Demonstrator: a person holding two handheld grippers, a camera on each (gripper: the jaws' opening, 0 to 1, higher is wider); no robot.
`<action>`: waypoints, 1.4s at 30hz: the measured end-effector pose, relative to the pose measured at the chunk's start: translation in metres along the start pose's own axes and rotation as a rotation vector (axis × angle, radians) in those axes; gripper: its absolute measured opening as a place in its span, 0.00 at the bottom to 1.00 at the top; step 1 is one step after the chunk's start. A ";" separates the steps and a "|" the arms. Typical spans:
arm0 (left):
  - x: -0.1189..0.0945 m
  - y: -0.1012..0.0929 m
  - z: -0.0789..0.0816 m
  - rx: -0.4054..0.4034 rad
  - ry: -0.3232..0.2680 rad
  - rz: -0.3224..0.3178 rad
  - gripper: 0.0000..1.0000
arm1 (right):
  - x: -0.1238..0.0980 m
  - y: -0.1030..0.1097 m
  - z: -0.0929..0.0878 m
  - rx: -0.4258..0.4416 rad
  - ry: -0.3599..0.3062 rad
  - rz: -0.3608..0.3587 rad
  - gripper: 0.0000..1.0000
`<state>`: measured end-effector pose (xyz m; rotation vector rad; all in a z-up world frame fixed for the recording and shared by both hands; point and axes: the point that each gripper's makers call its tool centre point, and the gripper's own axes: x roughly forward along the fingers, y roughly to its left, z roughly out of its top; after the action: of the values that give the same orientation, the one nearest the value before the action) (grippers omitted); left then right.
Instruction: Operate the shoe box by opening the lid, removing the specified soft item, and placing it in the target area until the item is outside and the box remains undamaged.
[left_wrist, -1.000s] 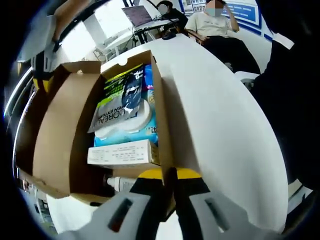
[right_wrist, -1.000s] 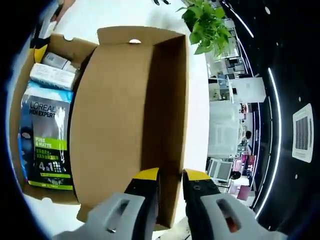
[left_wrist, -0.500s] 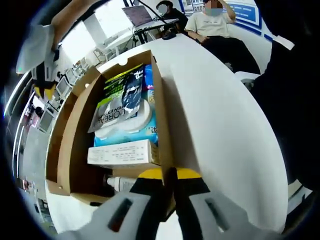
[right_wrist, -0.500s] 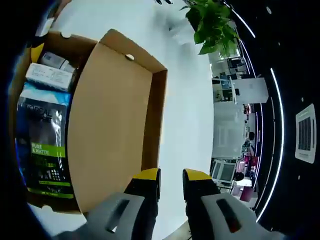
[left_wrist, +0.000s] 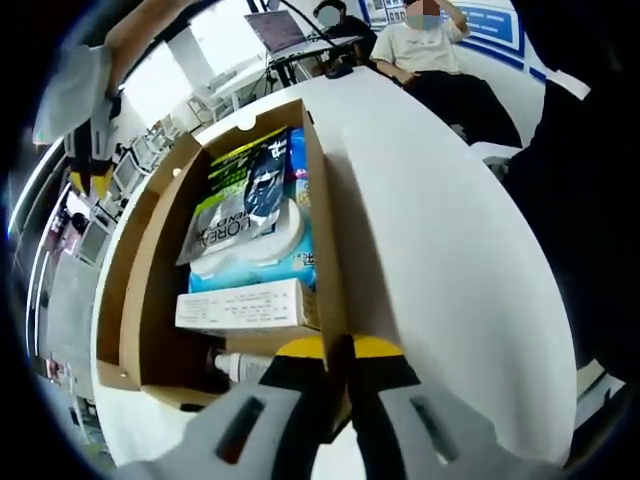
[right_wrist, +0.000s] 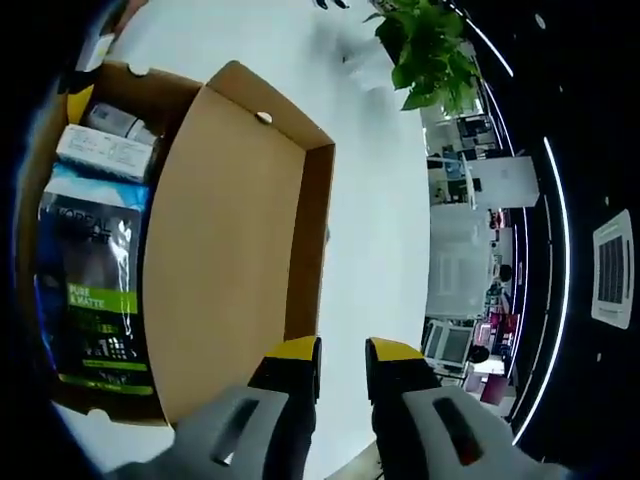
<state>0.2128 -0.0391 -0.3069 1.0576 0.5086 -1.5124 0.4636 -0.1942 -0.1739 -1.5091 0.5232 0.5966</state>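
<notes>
The left gripper (left_wrist: 338, 352) has its jaws pressed together on the near right wall of the shoe box (left_wrist: 325, 230), at the bottom centre of the left gripper view. The right gripper (right_wrist: 342, 352) has its jaws slightly parted, holding nothing, just past the lid (right_wrist: 225, 240), which lies flung open at centre. In the box, left of frame, lies the face-mask pouch (right_wrist: 92, 300), on the white counter (right_wrist: 370, 200).

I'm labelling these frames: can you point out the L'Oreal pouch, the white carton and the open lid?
L'Oreal pouch (left_wrist: 235, 215): left gripper view, on its printed front.
White carton (left_wrist: 245, 307): left gripper view, on its long side face.
Open lid (right_wrist: 225, 250): right gripper view, on its bare inner panel.
</notes>
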 end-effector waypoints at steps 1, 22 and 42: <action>0.000 0.000 0.000 0.001 0.000 0.001 0.06 | -0.002 0.001 0.001 -0.001 -0.002 0.002 0.17; 0.001 -0.002 0.001 0.003 0.012 0.012 0.06 | -0.074 0.054 0.028 -0.015 -0.094 0.050 0.20; 0.003 0.003 0.002 0.007 0.021 0.019 0.06 | -0.135 0.107 0.019 0.028 -0.109 0.107 0.25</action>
<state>0.2148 -0.0431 -0.3083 1.0818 0.5070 -1.4885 0.2909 -0.1832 -0.1657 -1.4197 0.5284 0.7482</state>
